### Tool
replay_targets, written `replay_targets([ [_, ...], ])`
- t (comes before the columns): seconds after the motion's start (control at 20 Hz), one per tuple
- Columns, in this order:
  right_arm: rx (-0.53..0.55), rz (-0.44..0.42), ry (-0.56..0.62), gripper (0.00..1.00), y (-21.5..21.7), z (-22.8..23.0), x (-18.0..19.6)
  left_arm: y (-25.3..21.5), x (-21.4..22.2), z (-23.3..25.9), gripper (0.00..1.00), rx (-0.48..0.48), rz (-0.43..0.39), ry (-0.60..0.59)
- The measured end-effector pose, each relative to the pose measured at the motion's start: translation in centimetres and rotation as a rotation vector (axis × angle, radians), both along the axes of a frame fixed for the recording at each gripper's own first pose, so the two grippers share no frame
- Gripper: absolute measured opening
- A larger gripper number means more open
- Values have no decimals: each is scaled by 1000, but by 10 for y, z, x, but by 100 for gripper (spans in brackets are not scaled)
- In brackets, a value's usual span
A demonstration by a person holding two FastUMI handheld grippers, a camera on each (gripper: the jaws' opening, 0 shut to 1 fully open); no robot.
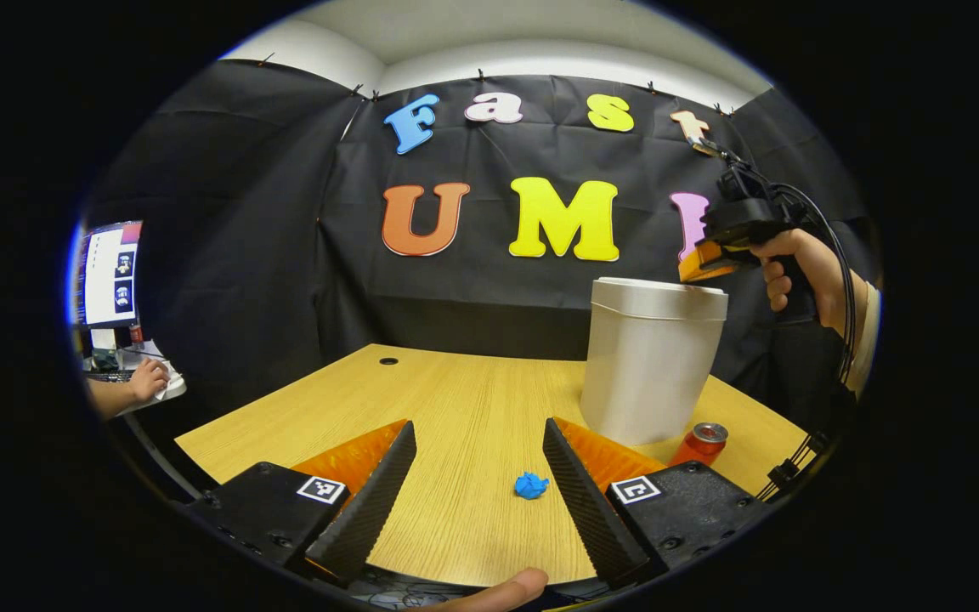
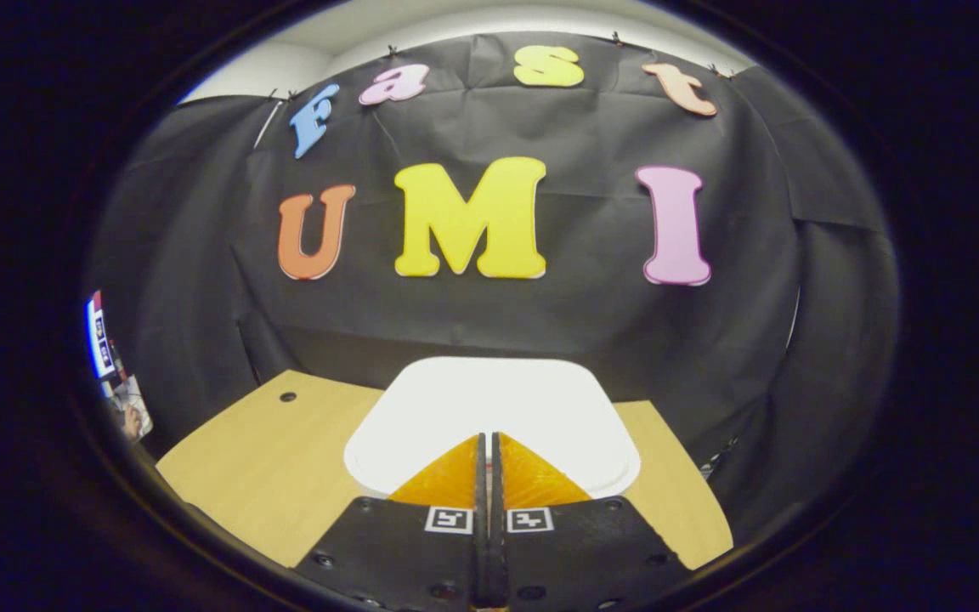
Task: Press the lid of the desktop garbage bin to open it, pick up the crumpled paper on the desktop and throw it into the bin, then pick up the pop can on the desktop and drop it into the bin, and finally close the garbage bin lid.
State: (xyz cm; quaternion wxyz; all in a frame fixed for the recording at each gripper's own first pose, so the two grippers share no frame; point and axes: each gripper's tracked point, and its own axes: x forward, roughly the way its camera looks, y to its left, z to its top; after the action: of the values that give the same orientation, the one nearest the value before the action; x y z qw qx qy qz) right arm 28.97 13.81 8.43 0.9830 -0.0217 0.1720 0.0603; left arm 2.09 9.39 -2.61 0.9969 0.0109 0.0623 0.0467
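Note:
A white bin (image 1: 651, 365) stands on the wooden table (image 1: 455, 399), its flat lid (image 2: 489, 408) down. A blue crumpled paper (image 1: 531, 485) lies on the table between the fingers of my left gripper (image 1: 479, 438), which is open and held low near the front edge. A red pop can (image 1: 702, 444) stands just right of the bin's base. My right gripper (image 2: 486, 438) is shut with nothing between its fingers and hovers over the near part of the lid; in the left gripper view the right gripper (image 1: 702, 263) is at the lid's right rim, held by a hand (image 1: 791, 272).
A person's hand (image 1: 148, 380) rests at a desk with a monitor (image 1: 107, 274) far left beyond the table. A small round hole (image 1: 388, 361) marks the table's far left corner. A cable (image 1: 838, 280) hangs from the right gripper. A fingertip (image 1: 498, 591) shows at the bottom edge.

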Motion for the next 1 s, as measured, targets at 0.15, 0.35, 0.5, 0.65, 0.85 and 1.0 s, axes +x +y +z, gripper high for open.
replay_targets([
  [0.15,56,4,48,1,0,-6,5,1,-1,1,98,-22,7,3],
  [0.35,50,21,3,0,0,7,-21,7,-3,8,97,-2,14,-15],
  [0.5,5,58,-57,0,5,6,-63,7,-1,5,98,-21,10,-13],
  [0.65,50,92,-73,0,8,3,-86,9,1,-3,98,-22,7,15],
  [0.85,-1,89,-116,0,6,3,-99,21,3,-6,98,-11,46,18],
  [1.0,18,51,-128,0,-3,-3,-103,28,8,-11,97,8,61,24],
])
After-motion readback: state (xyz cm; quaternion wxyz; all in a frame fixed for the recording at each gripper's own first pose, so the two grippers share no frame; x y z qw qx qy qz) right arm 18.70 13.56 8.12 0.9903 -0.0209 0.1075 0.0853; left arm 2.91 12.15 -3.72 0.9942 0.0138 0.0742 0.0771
